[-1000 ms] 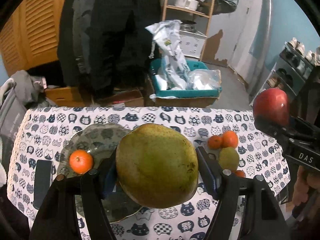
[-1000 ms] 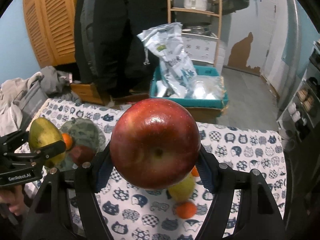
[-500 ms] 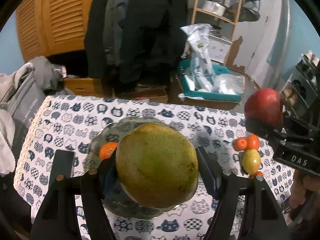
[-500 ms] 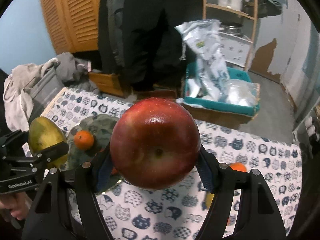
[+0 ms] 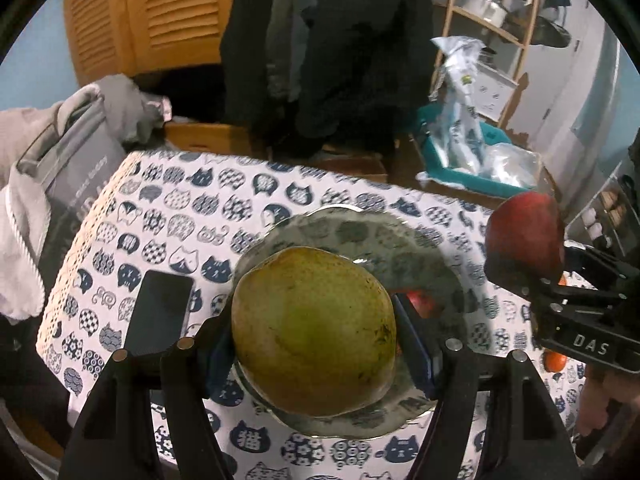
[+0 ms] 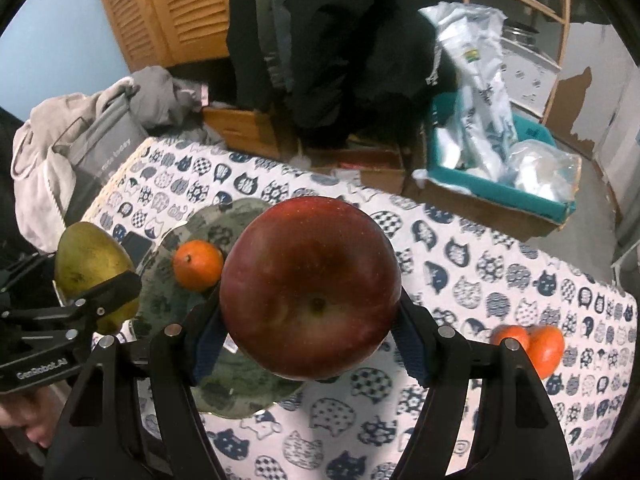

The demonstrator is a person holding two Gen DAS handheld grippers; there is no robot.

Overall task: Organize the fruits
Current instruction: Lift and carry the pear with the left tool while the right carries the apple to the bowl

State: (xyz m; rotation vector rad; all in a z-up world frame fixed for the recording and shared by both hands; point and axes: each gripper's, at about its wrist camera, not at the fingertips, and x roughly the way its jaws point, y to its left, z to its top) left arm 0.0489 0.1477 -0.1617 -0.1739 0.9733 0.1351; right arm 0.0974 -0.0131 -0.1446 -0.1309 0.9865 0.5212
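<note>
Wrist views, angled down, sharing plate [image 5: 352,232] (close)

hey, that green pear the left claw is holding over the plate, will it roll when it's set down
Probably. The green pear is rounded with no flat side showing, so it may rock or roll. The plate looks shallow, but its raised rim should stop it. Its skin looks smooth, so it could slip as the left claw opens.
</note>
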